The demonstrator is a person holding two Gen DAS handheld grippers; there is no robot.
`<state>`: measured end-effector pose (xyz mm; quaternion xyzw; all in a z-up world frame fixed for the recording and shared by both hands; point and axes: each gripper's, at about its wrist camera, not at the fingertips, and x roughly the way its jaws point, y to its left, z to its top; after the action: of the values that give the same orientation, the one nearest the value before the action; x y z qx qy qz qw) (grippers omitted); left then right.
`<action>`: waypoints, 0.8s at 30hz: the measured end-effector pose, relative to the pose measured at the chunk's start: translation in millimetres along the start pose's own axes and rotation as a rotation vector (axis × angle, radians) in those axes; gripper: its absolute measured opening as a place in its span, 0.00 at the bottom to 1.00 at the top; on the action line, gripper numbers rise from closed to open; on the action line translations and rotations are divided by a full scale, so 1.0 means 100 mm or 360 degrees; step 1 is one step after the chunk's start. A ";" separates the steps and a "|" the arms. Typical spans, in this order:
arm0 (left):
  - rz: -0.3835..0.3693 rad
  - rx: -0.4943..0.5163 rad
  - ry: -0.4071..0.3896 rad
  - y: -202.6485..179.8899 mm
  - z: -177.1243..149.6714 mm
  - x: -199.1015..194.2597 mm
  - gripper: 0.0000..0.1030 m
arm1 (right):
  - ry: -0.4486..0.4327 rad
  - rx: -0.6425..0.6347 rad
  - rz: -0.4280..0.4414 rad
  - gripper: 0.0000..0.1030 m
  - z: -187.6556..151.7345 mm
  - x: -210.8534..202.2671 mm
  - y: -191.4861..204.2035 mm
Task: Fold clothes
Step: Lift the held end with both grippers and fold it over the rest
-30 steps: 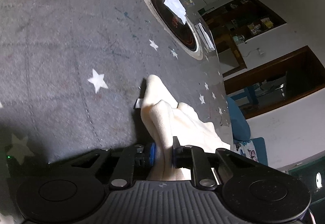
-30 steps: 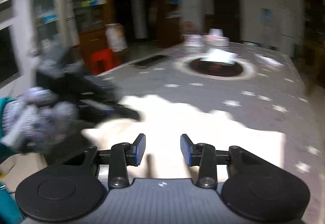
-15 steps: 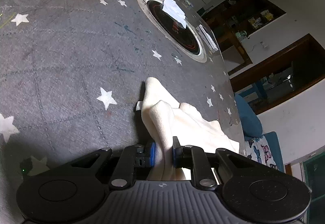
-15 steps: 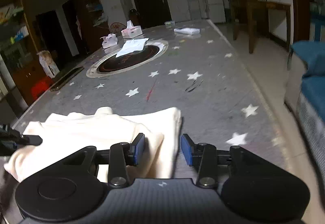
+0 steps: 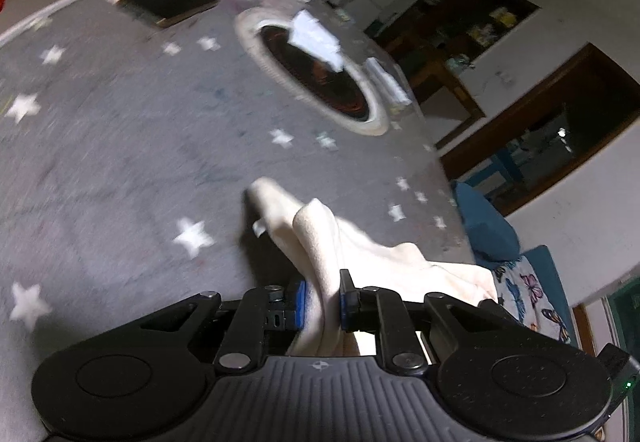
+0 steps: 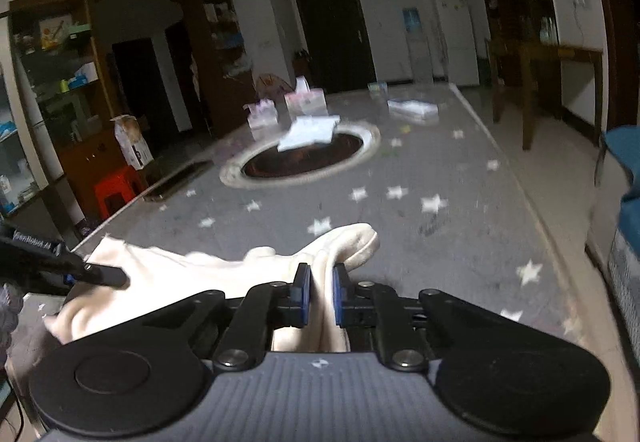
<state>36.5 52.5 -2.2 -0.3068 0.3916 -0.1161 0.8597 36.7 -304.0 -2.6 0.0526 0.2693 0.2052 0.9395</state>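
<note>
Pinching a bunched fold of the cream garment (image 5: 320, 238), the left hand-held gripper (image 5: 322, 302) grips it at the near edge of the grey starred surface (image 5: 120, 161). The right hand-held gripper (image 6: 320, 294) is closing on the garment's other end. No writing is readable.

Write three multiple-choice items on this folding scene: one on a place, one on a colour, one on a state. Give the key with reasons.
1. Where does the white paper sheet lie?
A. on the dark round inset
B. on the red stool
C. under the garment

2. What colour is the garment?
A. blue
B. cream
C. black

3. What is between the right gripper jaws?
A. nothing
B. a phone
C. a fold of the garment

Key:
1 A, the sheet overlaps the inset's far rim on the star-patterned table cover.
2 B, the cloth is pale cream in both views.
3 C, the closing jaws pinch the cloth, while the left gripper grips the other end.
</note>
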 end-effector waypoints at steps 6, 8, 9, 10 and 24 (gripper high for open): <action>-0.0064 0.0158 0.0014 -0.45 0.17 0.21 0.16 | -0.0080 -0.0085 -0.0109 0.10 0.24 -0.18 -0.13; -0.0082 0.0211 0.0027 -0.61 0.21 0.32 0.16 | -0.0095 -0.0096 -0.0163 0.10 0.31 -0.21 -0.23; -0.0092 0.0235 0.0038 -0.69 0.23 0.38 0.16 | -0.0100 -0.0100 -0.0192 0.10 0.35 -0.23 -0.29; -0.0101 0.0256 0.0052 -0.77 0.25 0.45 0.16 | -0.0104 -0.0106 -0.0220 0.10 0.38 -0.24 -0.34; -0.0076 0.0417 0.0191 -1.35 0.31 1.35 0.16 | -0.0033 -0.0129 -0.0454 0.10 0.53 -0.02 -0.98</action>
<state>154.6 -98.8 15.5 -0.1936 0.4163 -0.2048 0.8644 97.9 -393.3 23.1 -0.0222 0.2558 0.0797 0.9632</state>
